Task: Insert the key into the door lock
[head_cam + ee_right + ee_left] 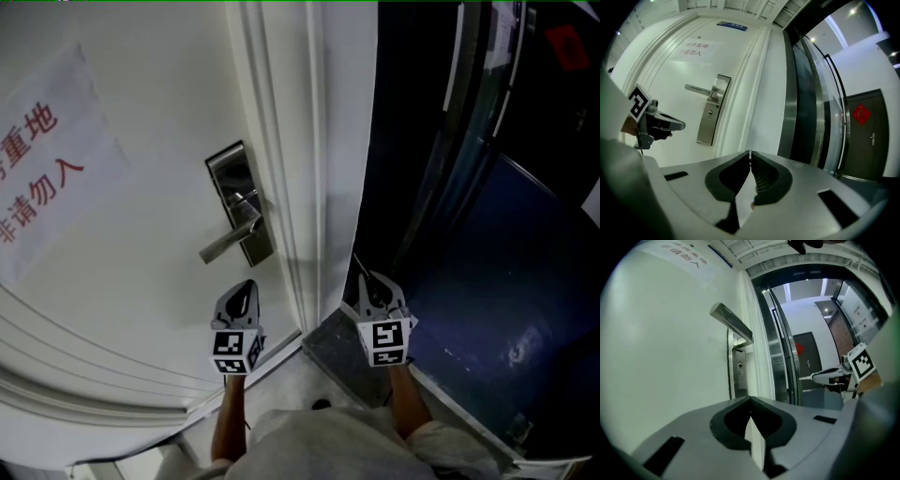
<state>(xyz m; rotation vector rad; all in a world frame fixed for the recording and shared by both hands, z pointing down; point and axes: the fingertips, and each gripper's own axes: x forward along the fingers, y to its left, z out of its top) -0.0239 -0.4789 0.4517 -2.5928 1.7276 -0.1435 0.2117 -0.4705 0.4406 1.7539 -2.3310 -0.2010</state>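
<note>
Both tools hang level before the white door (141,234), the left gripper (247,286) pinched tight on nothing, the right gripper (367,279) clamped on the thin key (357,262), well short of the door lock (228,174) to its left.

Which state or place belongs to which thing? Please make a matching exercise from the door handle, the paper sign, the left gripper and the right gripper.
Things:
1. door handle
2. paper sign
3. left gripper
4. right gripper

Descriptions:
A. red print, stuck on the white door
B. jaws shut on a thin key, in front of the dark glass
C. silver, on the lock plate
D. jaws shut and empty, in front of the door

Pairs: 1-C, 2-A, 3-D, 4-B
</note>
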